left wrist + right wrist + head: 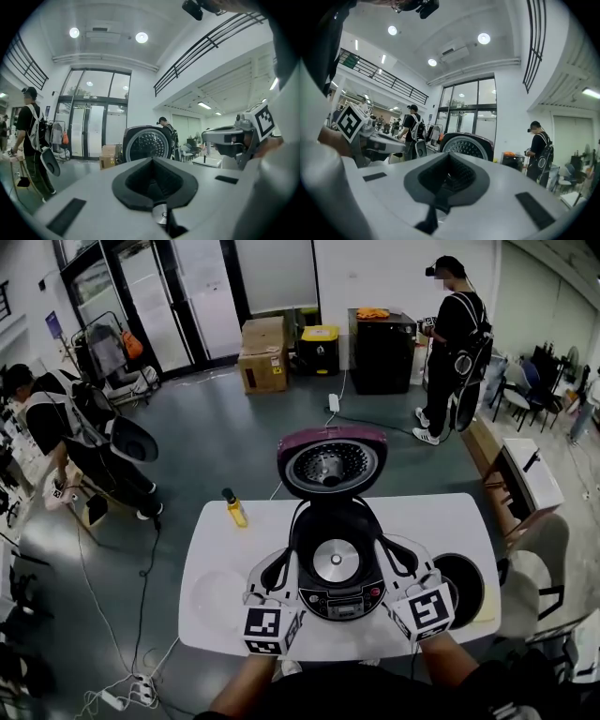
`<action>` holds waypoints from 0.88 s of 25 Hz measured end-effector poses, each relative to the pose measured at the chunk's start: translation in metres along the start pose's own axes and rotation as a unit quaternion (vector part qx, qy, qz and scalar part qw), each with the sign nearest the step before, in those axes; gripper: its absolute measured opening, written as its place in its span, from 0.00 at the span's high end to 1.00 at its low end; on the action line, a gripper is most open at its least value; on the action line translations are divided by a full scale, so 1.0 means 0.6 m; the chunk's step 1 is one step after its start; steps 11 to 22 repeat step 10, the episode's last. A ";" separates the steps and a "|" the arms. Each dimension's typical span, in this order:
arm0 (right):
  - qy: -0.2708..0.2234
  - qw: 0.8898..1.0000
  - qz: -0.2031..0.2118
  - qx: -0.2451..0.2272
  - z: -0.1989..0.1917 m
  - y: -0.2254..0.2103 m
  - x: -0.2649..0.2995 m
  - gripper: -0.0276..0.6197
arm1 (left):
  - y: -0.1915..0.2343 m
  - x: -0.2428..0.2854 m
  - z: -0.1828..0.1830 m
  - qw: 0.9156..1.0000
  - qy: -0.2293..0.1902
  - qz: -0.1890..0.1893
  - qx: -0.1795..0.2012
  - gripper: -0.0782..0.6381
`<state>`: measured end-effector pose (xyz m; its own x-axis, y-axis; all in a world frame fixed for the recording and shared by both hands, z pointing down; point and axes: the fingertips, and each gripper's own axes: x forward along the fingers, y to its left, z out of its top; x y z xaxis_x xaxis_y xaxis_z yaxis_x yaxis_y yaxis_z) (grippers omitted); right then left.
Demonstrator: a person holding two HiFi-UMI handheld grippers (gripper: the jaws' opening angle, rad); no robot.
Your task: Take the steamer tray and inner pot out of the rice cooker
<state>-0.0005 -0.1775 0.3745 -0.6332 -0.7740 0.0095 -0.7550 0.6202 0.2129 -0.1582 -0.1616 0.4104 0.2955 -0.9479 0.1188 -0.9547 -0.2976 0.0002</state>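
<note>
The rice cooker (336,563) stood in the middle of the white desk (422,512), close to the near edge. Its purple lid (331,460) was up and leaned toward the far edge. Inside the cooker there was only a shiny round plate (336,561) at the bottom, so the pot looked to be out.

A dark round pot, most likely the inner pot (461,589), sat on the desk near the right near corner. A pale see-through round dish, probably the steamer tray (217,596), lay near the left near corner. It was faint and hard to see well. A small yellow bottle (234,510) stood toward the far edge on the left side.

The left tool (278,568) was just beside the cooker on its left. The right tool (398,557) was just beside it on its right. Whether they touched the cooker could not be told.

In the left gripper view the left tool (153,182) had its two jaws pressed together, with nothing in the little hollow between them. In the right gripper view the right tool (449,176) was pressed together the same way and held nothing.

Judging from this, the job looked done. Both things were out of the cooker and on the desk. Nothing seemed left to take out.
</note>
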 end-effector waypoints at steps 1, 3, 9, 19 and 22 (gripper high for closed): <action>-0.003 1.000 -0.001 -0.007 0.006 0.004 0.000 0.96 | 0.003 -0.003 -0.001 1.000 0.001 0.003 0.000 0.90; -0.003 1.000 -0.005 -0.016 0.014 0.013 -0.002 0.96 | 0.009 -0.009 -0.002 1.000 0.000 0.005 0.002 0.90; -0.008 1.000 -0.010 -0.015 0.008 0.018 -0.008 0.96 | 0.012 -0.022 -0.012 1.000 0.004 0.009 0.002 0.90; -0.007 1.000 -0.010 -0.015 0.006 0.018 -0.009 0.96 | 0.011 -0.023 -0.013 1.000 0.005 0.009 0.002 0.90; -0.007 1.000 -0.010 -0.015 0.006 0.018 -0.009 0.96 | 0.011 -0.023 -0.013 1.000 0.005 0.009 0.002 0.90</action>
